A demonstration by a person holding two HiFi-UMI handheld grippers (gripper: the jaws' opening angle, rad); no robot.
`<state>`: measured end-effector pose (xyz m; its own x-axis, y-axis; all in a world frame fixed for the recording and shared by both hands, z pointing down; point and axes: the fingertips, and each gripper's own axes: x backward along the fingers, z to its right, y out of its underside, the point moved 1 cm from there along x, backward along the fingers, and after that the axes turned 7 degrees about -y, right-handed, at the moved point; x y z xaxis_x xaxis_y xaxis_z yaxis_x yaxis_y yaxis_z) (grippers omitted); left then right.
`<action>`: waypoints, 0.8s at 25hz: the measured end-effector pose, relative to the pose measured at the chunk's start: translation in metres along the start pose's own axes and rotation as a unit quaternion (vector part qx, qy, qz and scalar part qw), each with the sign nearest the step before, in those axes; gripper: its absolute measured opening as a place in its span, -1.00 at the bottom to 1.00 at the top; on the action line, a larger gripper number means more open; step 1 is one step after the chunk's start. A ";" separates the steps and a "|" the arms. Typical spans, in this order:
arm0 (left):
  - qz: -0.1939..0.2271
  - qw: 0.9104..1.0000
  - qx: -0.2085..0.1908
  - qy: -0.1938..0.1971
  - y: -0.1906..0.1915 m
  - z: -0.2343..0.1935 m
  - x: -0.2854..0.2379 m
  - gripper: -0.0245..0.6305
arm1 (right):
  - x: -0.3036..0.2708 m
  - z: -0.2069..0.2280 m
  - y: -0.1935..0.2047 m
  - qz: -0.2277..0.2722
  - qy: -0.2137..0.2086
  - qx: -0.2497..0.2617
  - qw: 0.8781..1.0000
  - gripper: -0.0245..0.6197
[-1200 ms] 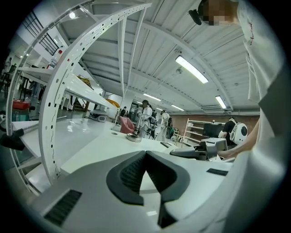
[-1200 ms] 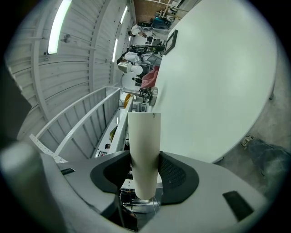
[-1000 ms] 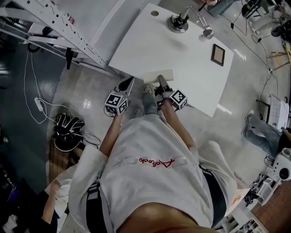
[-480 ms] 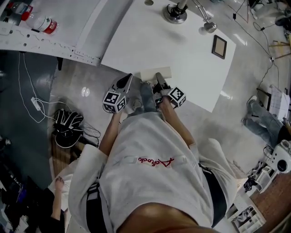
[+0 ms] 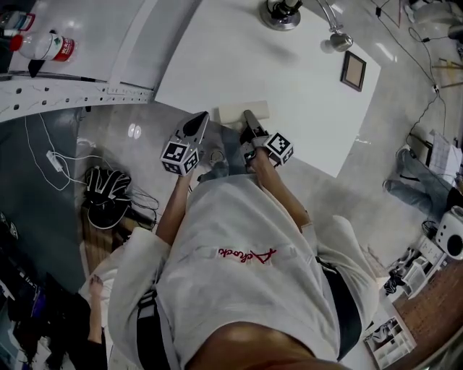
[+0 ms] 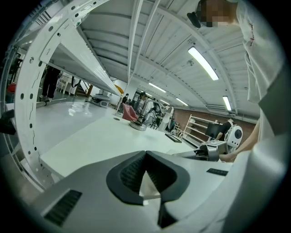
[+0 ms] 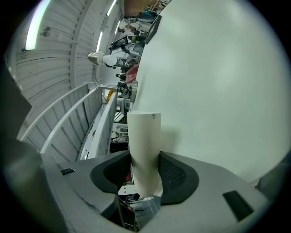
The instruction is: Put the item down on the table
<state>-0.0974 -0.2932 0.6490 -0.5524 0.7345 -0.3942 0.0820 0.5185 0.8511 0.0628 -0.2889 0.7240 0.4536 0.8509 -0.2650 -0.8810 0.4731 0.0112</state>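
My white shirt [image 5: 239, 260] filled the lower middle of the head view, with both forearms reaching up-frame. On the floor to the left of me lay a black bundle [image 5: 108, 202].

The left gripper [image 5: 202, 117] sat just left of centre, and its marker cube [image 5: 179, 157] was on the side nearer me. In the left gripper view the jaws met at the tips with nothing clamped. Only a pale sliver showed through the gap behind the tips.

The right gripper [image 5: 248, 115] sat just right of it, with its own cube [image 5: 278, 147] below-right. This gripper was clamped on the cream block [image 5: 244, 110]. In the right gripper view the block ran up the middle of the frame between the ribbed pads [image 7: 175, 170]. The pads pressed on its sides and its far end poked well past the tips.

In the head view the block lay over the near edge of the white desk [image 5: 289, 87], just above centre, long side across the frame. The left gripper's tip was just beside the block's left end; I couldn't tell if they touched. A soft shadow fell on the desk right beside the block, and I couldn't tell whether the block rested on the top.

Farther up the desk there was a small dark picture frame [image 5: 354, 71] at upper right. A round metal base [image 5: 281, 14] sat at the top edge, with a silver knob [image 5: 340, 40] between the two. A red-labelled bottle [image 5: 47, 47] lay at far upper left, off the desk.
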 end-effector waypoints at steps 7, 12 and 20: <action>0.000 1.000 0.008 -0.013 -0.001 -0.009 0.000 -0.87 | -0.037 -0.012 -0.007 -0.001 -0.002 -0.009 1.000 -0.33; 0.003 1.000 0.013 -0.018 -0.002 -0.012 0.000 -0.87 | -0.067 -0.017 -0.013 0.002 0.010 -0.021 1.000 -0.33; 0.012 1.000 0.017 -0.023 -0.005 -0.013 0.002 -0.87 | -0.097 -0.016 -0.027 0.024 0.035 -0.049 0.998 -0.33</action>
<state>-0.1095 -0.3000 0.6483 -0.5110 0.7658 -0.3904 0.1231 0.5147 0.8485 0.0409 -0.3878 0.7339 0.4023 0.8526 -0.3334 -0.9123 0.4038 -0.0682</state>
